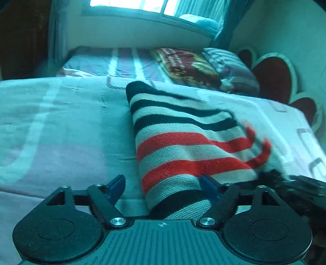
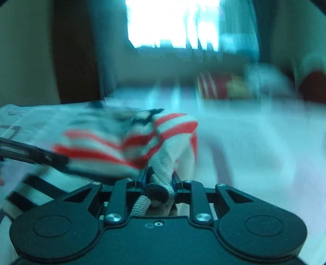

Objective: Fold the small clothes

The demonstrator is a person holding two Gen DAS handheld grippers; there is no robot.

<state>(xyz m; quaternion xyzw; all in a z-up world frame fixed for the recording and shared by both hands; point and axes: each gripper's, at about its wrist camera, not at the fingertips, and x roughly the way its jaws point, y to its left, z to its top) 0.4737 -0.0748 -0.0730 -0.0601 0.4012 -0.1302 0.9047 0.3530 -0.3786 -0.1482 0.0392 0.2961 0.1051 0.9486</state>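
A small knit garment (image 1: pixel 183 138) with black, white and red stripes lies on the bed (image 1: pixel 61 122). My left gripper (image 1: pixel 163 187) is open, its blue pads (image 1: pixel 117 188) set wide apart, with the garment's near end lying between them. In the blurred right wrist view my right gripper (image 2: pixel 159 179) is shut on a bunched edge of the same striped garment (image 2: pixel 163 138) and holds it lifted off the bed. The left gripper's black body (image 2: pixel 30 152) shows at the left of that view.
The bed has a pale pink and white patterned sheet. A dark red patterned blanket (image 1: pixel 183 63) and a pillow (image 1: pixel 230 67) lie at the far end. A heart-shaped headboard (image 1: pixel 275 75) stands at the right, a window (image 1: pixel 130 6) behind.
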